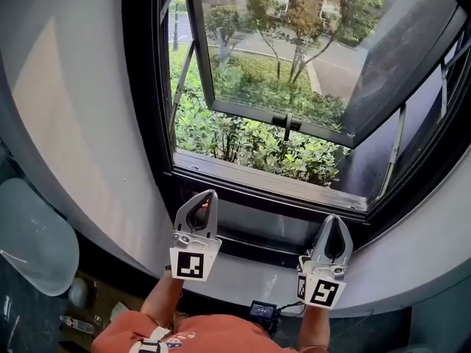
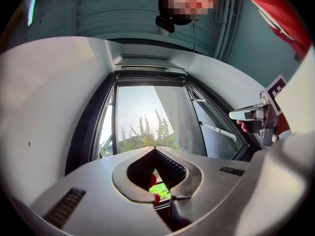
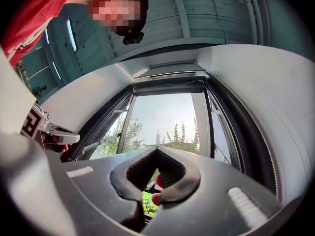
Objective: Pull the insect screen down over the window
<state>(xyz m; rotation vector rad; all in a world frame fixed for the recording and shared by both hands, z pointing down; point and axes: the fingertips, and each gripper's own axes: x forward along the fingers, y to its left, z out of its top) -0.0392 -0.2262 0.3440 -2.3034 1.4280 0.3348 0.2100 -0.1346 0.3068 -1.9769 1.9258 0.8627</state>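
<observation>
The window frame is open, its sash swung outward. The insect screen appears retracted at the frame's top. The left gripper and right gripper, both clenched empty, should grasp its bar evenly and draw it down level.

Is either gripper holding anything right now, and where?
Nothing is held: the left gripper and the right gripper are both shut, with nothing between their jaws.

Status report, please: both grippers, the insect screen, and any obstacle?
Left hand-held gripper shut, empty; right hand-held gripper shut, empty. Both low in front of the window. Opening uncovered, no screen over it. Sash open outward; no obstacle seen.
</observation>
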